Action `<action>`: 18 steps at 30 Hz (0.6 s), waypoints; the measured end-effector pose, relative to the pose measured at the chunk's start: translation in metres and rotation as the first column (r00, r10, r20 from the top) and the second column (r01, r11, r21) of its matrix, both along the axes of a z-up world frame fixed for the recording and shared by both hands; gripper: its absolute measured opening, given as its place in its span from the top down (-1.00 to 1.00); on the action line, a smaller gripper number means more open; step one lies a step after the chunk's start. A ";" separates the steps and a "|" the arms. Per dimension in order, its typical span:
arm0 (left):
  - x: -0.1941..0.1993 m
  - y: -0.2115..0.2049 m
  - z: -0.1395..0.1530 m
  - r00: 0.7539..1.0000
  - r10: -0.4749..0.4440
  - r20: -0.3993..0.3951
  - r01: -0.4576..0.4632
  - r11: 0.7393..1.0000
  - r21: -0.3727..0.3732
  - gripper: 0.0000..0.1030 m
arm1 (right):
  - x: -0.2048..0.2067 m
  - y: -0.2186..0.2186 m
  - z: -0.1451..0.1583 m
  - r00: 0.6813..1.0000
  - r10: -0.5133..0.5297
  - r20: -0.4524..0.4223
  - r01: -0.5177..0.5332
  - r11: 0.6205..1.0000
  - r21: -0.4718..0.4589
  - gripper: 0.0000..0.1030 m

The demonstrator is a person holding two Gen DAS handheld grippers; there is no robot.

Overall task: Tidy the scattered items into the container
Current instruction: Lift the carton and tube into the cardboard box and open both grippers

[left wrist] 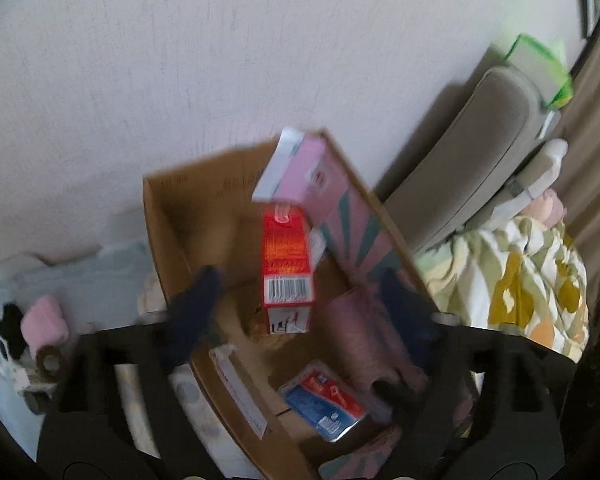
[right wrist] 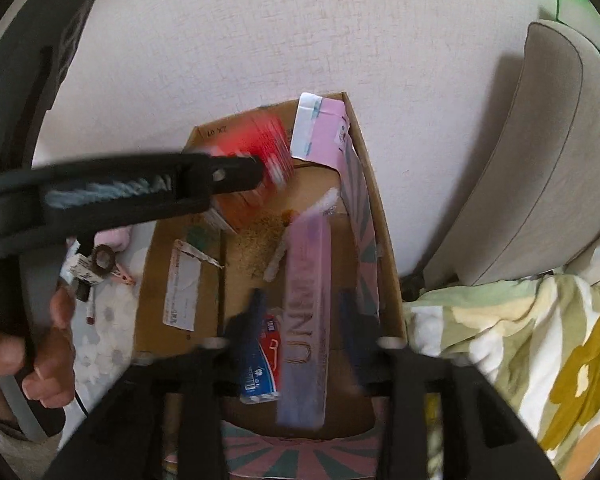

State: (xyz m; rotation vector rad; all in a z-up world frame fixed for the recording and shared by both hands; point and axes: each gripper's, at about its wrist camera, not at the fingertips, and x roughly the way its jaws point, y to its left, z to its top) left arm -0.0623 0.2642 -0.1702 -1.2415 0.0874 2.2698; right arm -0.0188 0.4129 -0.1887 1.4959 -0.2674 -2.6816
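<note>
My left gripper (left wrist: 296,300) stands wide, its fingers clear of the red carton (left wrist: 287,268) that hangs between them — loose, blurred, tipping into the cardboard box (left wrist: 168,216) below. Its long axis runs away from me, barcode end nearest. My right gripper (right wrist: 300,316) is parted too, and the long pink box (right wrist: 306,320) between its fingers looks let go: I see a gap on each side and nothing pressing it. That box lies lengthwise along my line of sight, its far end toward the back wall of the container.

Both things are already over or inside the box, alongside a blue-and-red packet (left wrist: 324,404) on its floor and a tall pink carton (left wrist: 300,168) leaning in the far corner.

What is left lies outward and to the left: a small clutter on the pale blue cloth (left wrist: 100,276) just outside the box wall — a pink soft thing (left wrist: 46,320), a brown ring (left wrist: 48,358), a peg (right wrist: 122,276). My left gripper is the nearer one for those, I judge; it would need to swing left past the box's wall.
</note>
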 end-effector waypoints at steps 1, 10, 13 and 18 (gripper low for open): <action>0.003 -0.002 0.008 1.000 0.003 -0.026 -0.003 1.000 0.003 -0.91 | 0.003 0.001 0.003 1.000 -0.001 -0.020 0.001 1.000 0.000 -0.27; 0.010 -0.029 0.051 0.991 0.087 -0.101 -0.087 0.996 0.003 -0.99 | 0.016 -0.004 0.031 0.993 0.010 -0.115 -0.004 0.999 0.052 -0.44; 0.014 -0.048 0.063 0.985 0.120 -0.125 -0.121 0.993 0.000 -0.99 | 0.020 -0.005 0.042 0.989 0.004 -0.145 0.005 0.998 0.061 -0.44; 0.024 -0.087 0.079 0.971 0.183 -0.157 -0.184 0.983 0.004 -0.99 | 0.029 -0.010 0.055 0.984 0.002 -0.176 0.009 0.998 0.065 -0.44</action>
